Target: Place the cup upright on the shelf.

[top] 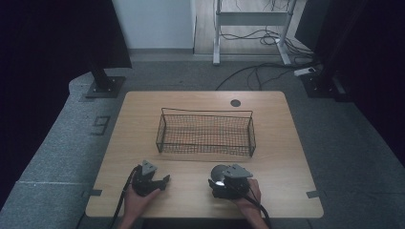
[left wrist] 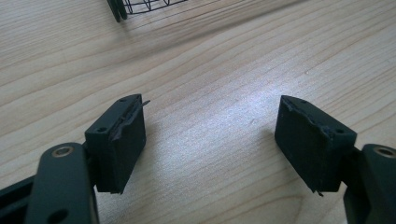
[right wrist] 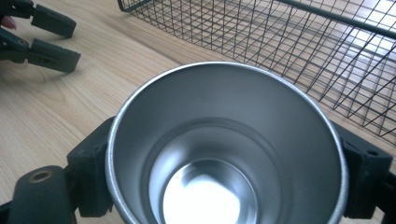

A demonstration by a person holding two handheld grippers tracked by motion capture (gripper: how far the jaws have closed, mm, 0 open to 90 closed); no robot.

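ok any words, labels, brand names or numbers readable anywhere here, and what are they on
None can be read.
The metal cup held in the right hand-held gripper is plain, with no print on the inside that faces the camera.
The wire basket, the table and the left hand-held gripper carry no lettering.
A dark mark on the floor left of the table may be a "9" or a letter; too small to tell.

Round silver metal cup (right wrist: 227, 154) and black wire-mesh rectangular basket (top: 205, 132)

The cup, open mouth showing a shiny empty inside, sits clamped between the right tongs (right wrist: 227, 186) near the table's (top: 282, 157) front edge; the basket stands upright and empty at mid-table, just beyond.
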